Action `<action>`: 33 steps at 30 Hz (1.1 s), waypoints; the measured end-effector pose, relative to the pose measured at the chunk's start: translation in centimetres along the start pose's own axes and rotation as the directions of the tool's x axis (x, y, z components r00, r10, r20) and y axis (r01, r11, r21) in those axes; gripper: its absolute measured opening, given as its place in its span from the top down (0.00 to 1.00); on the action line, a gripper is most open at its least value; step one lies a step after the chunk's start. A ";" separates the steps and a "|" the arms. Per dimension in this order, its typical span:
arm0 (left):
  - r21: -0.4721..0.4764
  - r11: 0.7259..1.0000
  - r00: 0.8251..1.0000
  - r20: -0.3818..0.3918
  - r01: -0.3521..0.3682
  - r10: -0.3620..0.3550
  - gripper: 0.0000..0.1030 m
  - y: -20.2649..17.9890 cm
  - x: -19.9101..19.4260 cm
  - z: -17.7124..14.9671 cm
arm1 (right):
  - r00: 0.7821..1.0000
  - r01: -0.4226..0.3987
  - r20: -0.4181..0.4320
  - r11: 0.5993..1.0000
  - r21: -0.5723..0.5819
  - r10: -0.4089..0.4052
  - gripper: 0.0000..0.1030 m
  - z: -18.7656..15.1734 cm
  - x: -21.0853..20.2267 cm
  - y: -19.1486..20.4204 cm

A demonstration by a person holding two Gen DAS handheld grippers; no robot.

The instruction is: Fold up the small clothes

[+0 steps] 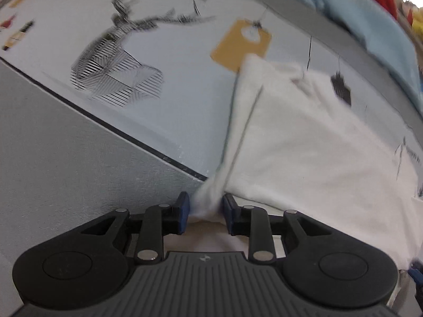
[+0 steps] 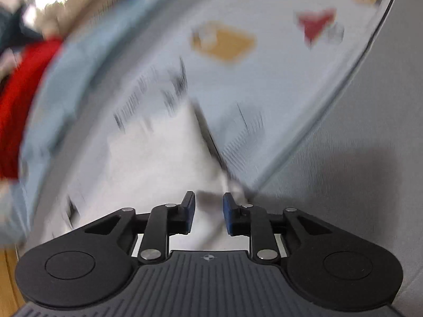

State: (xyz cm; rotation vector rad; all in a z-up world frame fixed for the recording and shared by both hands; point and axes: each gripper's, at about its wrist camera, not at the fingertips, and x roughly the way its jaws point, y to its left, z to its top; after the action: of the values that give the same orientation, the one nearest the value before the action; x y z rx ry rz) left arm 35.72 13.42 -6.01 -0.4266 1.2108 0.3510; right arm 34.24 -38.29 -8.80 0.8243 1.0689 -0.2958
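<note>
A small white garment (image 1: 304, 137) lies on a pale printed mat (image 1: 171, 84), stretched toward me. My left gripper (image 1: 206, 206) is shut on a bunched corner of it, the cloth pinched between the blue pads (image 1: 185, 208). In the right wrist view, which is motion-blurred, the same white garment (image 2: 148, 163) spreads ahead. My right gripper (image 2: 208, 207) has its blue pads (image 2: 228, 211) close together around a corner of the cloth at the garment's right edge.
A brown tag print (image 1: 242, 45) and striped black drawings (image 1: 116, 79) mark the mat. Grey table surface (image 1: 66, 158) lies left of the mat edge. Light blue cloth (image 1: 370, 21) and red cloth (image 2: 18, 100) lie beyond the mat.
</note>
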 end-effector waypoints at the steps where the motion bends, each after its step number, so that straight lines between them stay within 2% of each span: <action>1: -0.023 1.000 0.999 0.034 -0.005 0.006 0.71 0.4 -1.6 -0.1 | 0.998 0.046 0.038 0.999 0.013 -0.046 0.80 -0.1 -1.5 -0.1; 2: -0.028 0.999 0.995 0.099 0.021 -0.018 0.71 0.6 -3.9 -0.3 | 0.995 0.055 0.089 0.999 0.002 -0.054 0.80 -0.1 -3.4 0.0; 5: 0.093 0.993 0.960 0.261 0.076 -0.098 0.66 0.3 -9.5 -1.7 | 0.969 -0.026 0.240 0.989 -0.143 0.060 0.80 -0.7 -10.0 1.3; 7: 0.165 0.984 0.952 0.284 0.070 -0.115 0.60 0.2 -11.8 -2.9 | 0.942 -0.043 0.313 0.969 -0.244 0.121 0.80 -1.8 -14.3 1.5; 9: 0.205 0.975 0.949 0.282 0.085 -0.142 0.60 0.8 -14.1 -4.9 | 0.924 -0.067 0.335 0.942 -0.330 0.183 0.80 -3.0 -17.9 1.2; 10: 0.231 0.968 0.942 0.293 0.098 -0.165 0.60 1.1 -15.5 -6.1 | 0.915 -0.078 0.341 0.926 -0.369 0.213 0.79 -3.8 -19.7 0.8; 12: 0.311 0.945 0.914 0.344 0.103 -0.213 0.60 1.9 -18.1 -9.1 | 0.897 -0.082 0.354 0.886 -0.457 0.265 0.77 -5.9 -23.2 -0.5; 14: 0.387 0.916 0.885 0.385 0.102 -0.262 0.60 3.0 -20.2 -12.7 | 0.887 -0.070 0.354 0.845 -0.531 0.296 0.68 -8.6 -26.0 -2.3; 15: 0.410 0.906 0.881 0.384 0.107 -0.278 0.60 3.6 -20.6 -14.5 | 0.887 -0.068 0.347 0.830 -0.554 0.304 0.61 -9.2 -26.3 -2.9; 16: 0.423 0.899 0.883 0.373 0.113 -0.286 0.61 4.2 -20.8 -16.2 | 0.891 -0.073 0.329 0.815 -0.575 0.313 0.58 -10.4 -26.9 -4.2; 18: 0.439 0.890 0.904 0.321 0.121 -0.282 0.63 5.6 -20.5 -18.9 | 0.908 -0.090 0.279 0.797 -0.597 0.312 0.58 -12.9 -26.6 -6.7; 19: 0.431 0.895 0.922 0.287 0.118 -0.260 0.68 6.3 -20.1 -19.7 | 0.923 -0.081 0.257 0.796 -0.600 0.287 0.58 -14.1 -26.4 -7.8; 21: 0.389 0.910 0.934 0.252 0.142 -0.254 0.70 8.1 -19.7 -20.4 | 0.952 -0.028 0.229 0.803 -0.595 0.203 0.58 -15.7 -25.6 -9.5; 24: 0.330 0.934 0.948 0.228 0.139 -0.222 0.73 10.4 -18.6 -21.1 | 0.945 -0.036 0.246 0.813 -0.580 0.217 0.59 -17.4 -25.9 -12.0; 26: 0.253 0.955 0.961 0.186 0.152 -0.202 0.73 12.0 -17.5 -21.7 | 0.953 -0.003 0.250 0.828 -0.560 0.172 0.59 -17.8 -25.0 -13.5; 28: 0.191 0.964 0.967 0.139 0.186 -0.214 0.73 12.9 -17.0 -21.9 | 0.962 -0.004 0.234 0.863 -0.504 0.141 0.59 -17.9 -24.1 -14.9; 30: 0.206 0.960 0.965 0.139 0.191 -0.222 0.73 12.9 -17.0 -22.5 | 0.973 -0.061 0.179 0.906 -0.418 0.148 0.58 -17.9 -23.3 -16.0; 33: 0.213 0.956 0.962 0.138 0.201 -0.234 0.73 13.5 -15.5 -23.6 | 0.977 -0.111 0.126 0.920 -0.376 0.169 0.59 -18.1 -22.3 -16.5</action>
State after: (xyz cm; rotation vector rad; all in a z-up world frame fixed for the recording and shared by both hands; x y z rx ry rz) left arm 5.00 12.95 0.05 -0.3485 1.0163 0.0717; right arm 2.10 -40.03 -1.02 0.5269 0.8765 -0.0330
